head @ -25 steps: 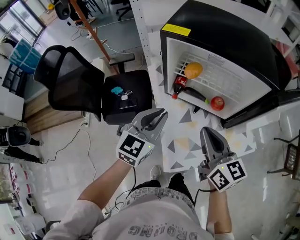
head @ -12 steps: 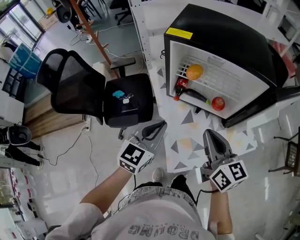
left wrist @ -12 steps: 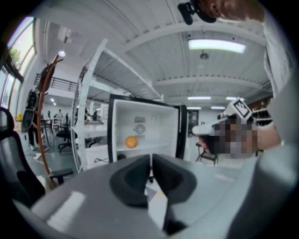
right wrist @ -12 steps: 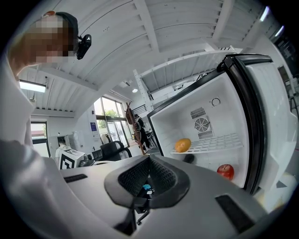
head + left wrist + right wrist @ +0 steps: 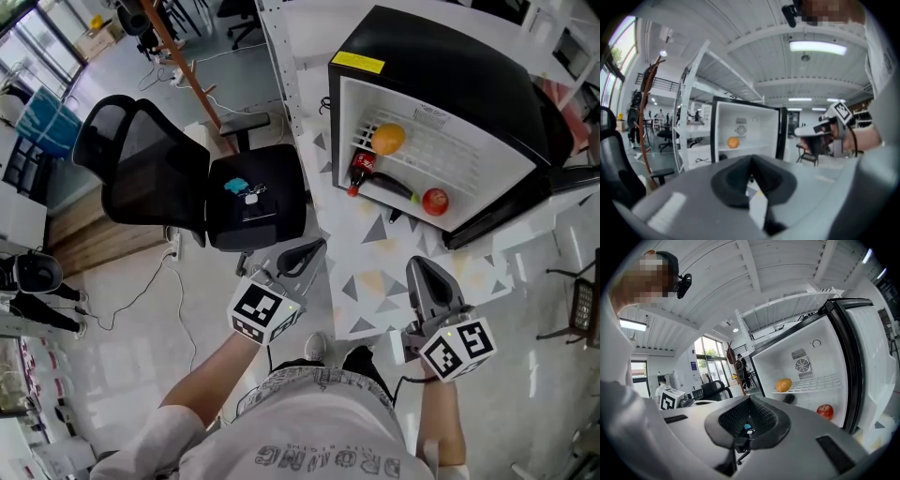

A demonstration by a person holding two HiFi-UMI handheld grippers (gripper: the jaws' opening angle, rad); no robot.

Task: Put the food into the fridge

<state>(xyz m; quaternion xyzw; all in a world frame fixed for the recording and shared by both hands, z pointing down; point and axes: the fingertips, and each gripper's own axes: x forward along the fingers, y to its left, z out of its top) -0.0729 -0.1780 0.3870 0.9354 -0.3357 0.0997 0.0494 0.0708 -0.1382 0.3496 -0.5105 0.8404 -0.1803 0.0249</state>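
The black fridge (image 5: 450, 66) stands open with its white inside facing me. An orange (image 5: 387, 139) lies on its wire shelf. Below it are a cola bottle (image 5: 359, 172), a dark long vegetable (image 5: 389, 190) and a red apple (image 5: 434, 201). My left gripper (image 5: 305, 255) is short of the fridge on the left, shut with nothing in it (image 5: 751, 161). My right gripper (image 5: 427, 281) hangs level with it on the right, jaws together and empty (image 5: 750, 401). The orange (image 5: 783, 385) and apple (image 5: 825, 411) show in the right gripper view.
A black office chair (image 5: 150, 178) stands to the left, with a small blue thing (image 5: 234, 185) on its seat. A white shelving post (image 5: 281, 75) rises between chair and fridge. The fridge door (image 5: 562, 183) swings out at right. A triangle-patterned mat (image 5: 384, 277) covers the floor.
My left gripper has pulled back toward me and a little left, and its jaws have come together. The right gripper has hardly moved.
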